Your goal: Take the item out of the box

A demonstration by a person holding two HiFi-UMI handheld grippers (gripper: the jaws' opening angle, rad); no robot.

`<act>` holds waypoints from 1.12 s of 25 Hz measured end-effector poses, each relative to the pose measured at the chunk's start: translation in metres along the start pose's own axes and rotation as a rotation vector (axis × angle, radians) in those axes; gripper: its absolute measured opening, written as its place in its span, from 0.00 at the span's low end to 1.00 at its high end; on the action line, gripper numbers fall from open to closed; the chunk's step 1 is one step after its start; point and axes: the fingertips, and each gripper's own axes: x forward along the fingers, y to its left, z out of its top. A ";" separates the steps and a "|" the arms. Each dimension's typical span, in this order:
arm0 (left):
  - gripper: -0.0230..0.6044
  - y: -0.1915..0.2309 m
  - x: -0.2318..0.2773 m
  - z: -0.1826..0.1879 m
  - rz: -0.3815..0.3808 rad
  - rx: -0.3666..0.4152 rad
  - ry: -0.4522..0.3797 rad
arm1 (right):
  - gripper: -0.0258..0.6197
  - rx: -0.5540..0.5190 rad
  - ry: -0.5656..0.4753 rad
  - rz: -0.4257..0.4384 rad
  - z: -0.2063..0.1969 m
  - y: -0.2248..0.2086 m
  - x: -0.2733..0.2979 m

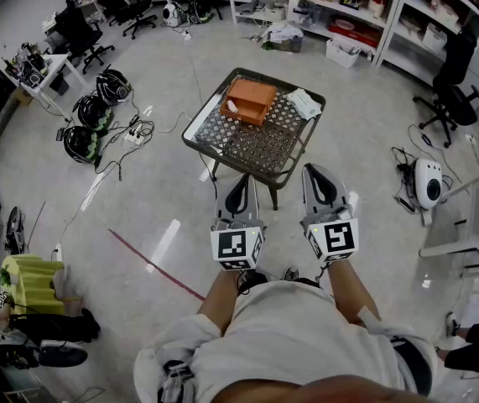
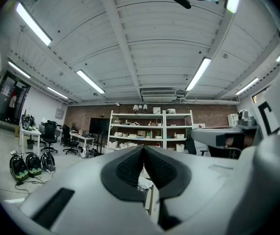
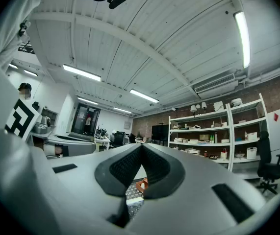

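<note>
A mesh-topped worktop [image 1: 260,145] is being shown on the grey floor [image 1: 164,191] at 12 o'clock from the person, well apart from both grippers. An orange box [image 1: 252,97] is being carried on the worktop's far part, toward 11 o'clock of its middle. A small white item [image 1: 231,105] is being shown at the box's 8 o'clock side; whether it is lying fully inside cannot be told. A crumpled white cloth [image 1: 304,103] is being carried on the mesh at 3 o'clock of the box, just beside it.

The left gripper [image 1: 241,181] is being held out at 6 o'clock of the worktop, near its front edge, with the jaws being pointed toward it. In the left gripper view the jaws are being pressed together tip to tip, and nothing is being grasped between them. The right gripper [image 1: 318,173] is being held at 3 o'clock of the left one, near it but apart from it. Its jaws are likewise being clenched on nothing. Below them, in the right gripper view, a strip of the mesh and a corner of the orange box are being glimpsed.

White shelving [image 1: 340,7] is being shown at 1 o'clock of the worktop, a black office chair [image 1: 453,86] at 2 o'clock, and three black rounded objects [image 1: 95,112] on the floor at 9 o'clock.
</note>
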 end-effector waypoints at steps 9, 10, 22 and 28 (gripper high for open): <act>0.05 -0.041 0.012 0.000 0.004 0.016 0.006 | 0.05 0.003 0.004 0.000 -0.004 -0.036 -0.021; 0.05 -0.046 0.011 -0.001 0.008 0.017 0.009 | 0.05 0.006 0.007 0.010 -0.006 -0.038 -0.025; 0.05 -0.077 0.012 -0.018 0.042 0.039 0.055 | 0.05 0.039 -0.015 0.051 -0.019 -0.058 -0.045; 0.05 -0.074 0.015 -0.027 0.057 0.055 0.084 | 0.05 0.092 0.018 0.050 -0.041 -0.069 -0.040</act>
